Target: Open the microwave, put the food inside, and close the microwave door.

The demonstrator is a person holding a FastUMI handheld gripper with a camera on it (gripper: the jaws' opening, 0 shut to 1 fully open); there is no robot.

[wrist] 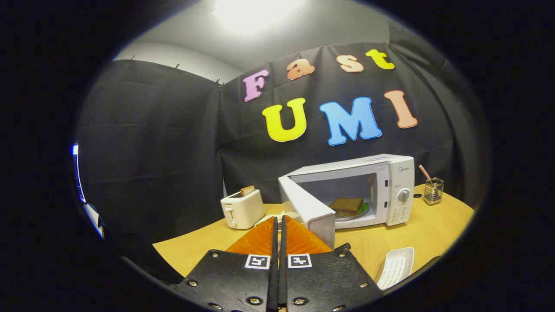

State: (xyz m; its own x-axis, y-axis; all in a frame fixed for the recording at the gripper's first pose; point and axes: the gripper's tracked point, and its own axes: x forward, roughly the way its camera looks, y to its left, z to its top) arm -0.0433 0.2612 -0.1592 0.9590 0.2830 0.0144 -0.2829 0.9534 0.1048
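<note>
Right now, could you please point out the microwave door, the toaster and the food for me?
Microwave door (pixel 308 204), gripper view: inner face of the open door.
Toaster (pixel 242 210), gripper view: front of its body, beyond the shut hand-held gripper (pixel 279 221).
Food (pixel 347 204), gripper view: top slice, inside the microwave.

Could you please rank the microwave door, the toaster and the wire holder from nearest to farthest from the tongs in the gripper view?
The tongs are closed, holding nothing.
1. Microwave door, swung open just ahead, right of the tips.
2. Toaster, beyond, to the left.
3. Wire holder, farthest, right of the microwave.
</note>
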